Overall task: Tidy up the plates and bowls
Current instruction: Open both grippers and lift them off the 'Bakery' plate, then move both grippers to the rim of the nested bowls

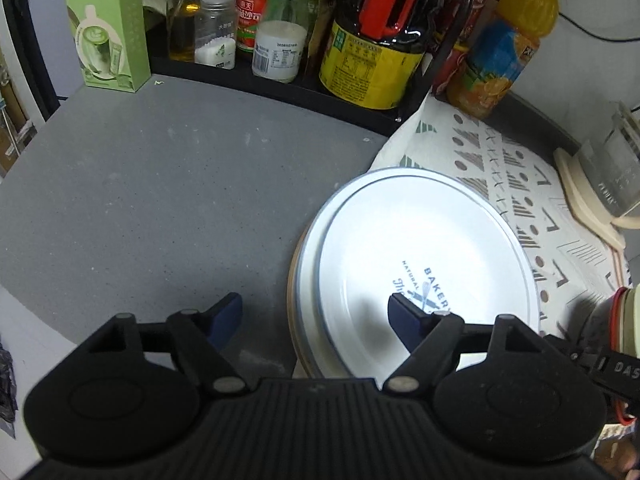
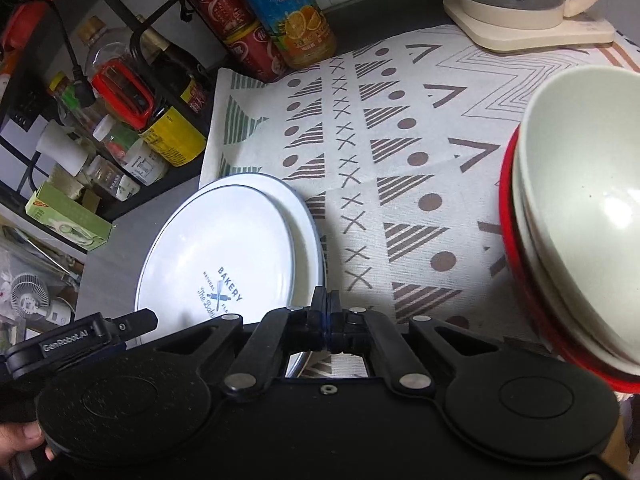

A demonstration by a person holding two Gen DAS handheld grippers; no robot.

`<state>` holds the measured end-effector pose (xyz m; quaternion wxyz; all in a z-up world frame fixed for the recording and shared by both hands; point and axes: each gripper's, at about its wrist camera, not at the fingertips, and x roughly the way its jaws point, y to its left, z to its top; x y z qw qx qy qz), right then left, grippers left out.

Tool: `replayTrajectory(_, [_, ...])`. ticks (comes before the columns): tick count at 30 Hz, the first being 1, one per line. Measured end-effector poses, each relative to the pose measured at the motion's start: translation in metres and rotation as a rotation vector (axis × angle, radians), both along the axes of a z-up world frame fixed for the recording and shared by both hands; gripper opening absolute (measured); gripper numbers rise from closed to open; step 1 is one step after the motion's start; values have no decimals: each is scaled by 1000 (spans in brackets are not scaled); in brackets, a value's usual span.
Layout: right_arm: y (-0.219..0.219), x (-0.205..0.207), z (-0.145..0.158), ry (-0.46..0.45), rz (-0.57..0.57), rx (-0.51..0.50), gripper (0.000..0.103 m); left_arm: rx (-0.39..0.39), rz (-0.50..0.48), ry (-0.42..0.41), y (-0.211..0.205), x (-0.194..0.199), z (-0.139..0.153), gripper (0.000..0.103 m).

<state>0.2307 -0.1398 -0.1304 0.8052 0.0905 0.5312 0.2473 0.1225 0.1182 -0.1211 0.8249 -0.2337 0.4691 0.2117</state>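
Left wrist view: my left gripper (image 1: 316,320) hangs wide open above the near left rim of the plates (image 1: 420,248), holding nothing. The plates sit stacked, half on the counter (image 1: 160,184), half on the cloth (image 2: 400,160). My right gripper (image 2: 329,320) is pinched closed at the stack's near edge; whether it grips a rim I cannot tell. Bowls (image 2: 580,200) are nested at right. I judge the sorting nearly done.
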Motion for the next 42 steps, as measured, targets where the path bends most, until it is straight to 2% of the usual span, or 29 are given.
replayTrajectory(2, [-3, 1, -6, 21, -6, -5, 0, 10, 4, 2, 0, 0, -2, 71])
replayTrajectory(4, [-6, -1, -7, 32, -5, -1, 0, 2, 17, 16, 3, 2, -6, 57])
replayTrajectory(5, [-6, -2, -6, 36, -4, 13, 0, -2, 33, 30, 5, 1, -8, 44])
replayTrajectory(8, [-5, -3, 2, 28, 3, 43, 7, -43, 44, 14, 10, 2, -9, 32])
replayTrajectory(11, [-6, -3, 11, -1, 14, 58, 10, -16, 28, 34, 5, 6, -7, 31])
replayTrajectory(14, [-9, -2, 20, -25, 14, 68, 23, -26, 23, 61, 4, 8, -7, 32])
replayTrajectory(16, [-12, -2, 26, -42, 13, 76, 26, -18, 15, 68, 2, 8, -5, 35])
replayTrajectory(19, [-19, -3, 36, -68, 9, 92, 39, -6, -1, 62, -2, 9, 2, 39])
replayTrajectory(20, [-21, -3, 38, -79, 8, 97, 45, -4, -5, 57, -3, 9, 5, 44])
replayTrajectory(23, [-26, -6, 48, -113, 8, 109, 52, 15, -22, 35, -8, 10, 17, 63])
replayTrajectory(26, [-29, -9, 57, -138, 2, 114, 67, 50, -40, 37, -14, 13, 29, 81])
replayTrajectory(29, [-35, -14, 65, -178, -9, 103, 92, 42, -56, 32, -17, 14, 38, 83])
replayTrajectory(30, [-37, -16, 68, -192, -16, 99, 96, 39, -59, 28, -18, 14, 42, 83])
replayTrajectory(34, [-50, -20, 77, -228, -49, 98, 103, 46, -81, 2, -25, 14, 56, 85])
replayTrajectory(37, [-59, -23, 82, -241, -88, 93, 103, 46, -109, -25, -31, 14, 65, 89])
replayTrajectory(41, [-72, -32, 89, -269, -112, 83, 103, 62, -135, -75, -41, 13, 78, 103])
replayTrajectory(42, [-75, -34, 91, -276, -116, 82, 103, 61, -141, -86, -43, 13, 81, 103])
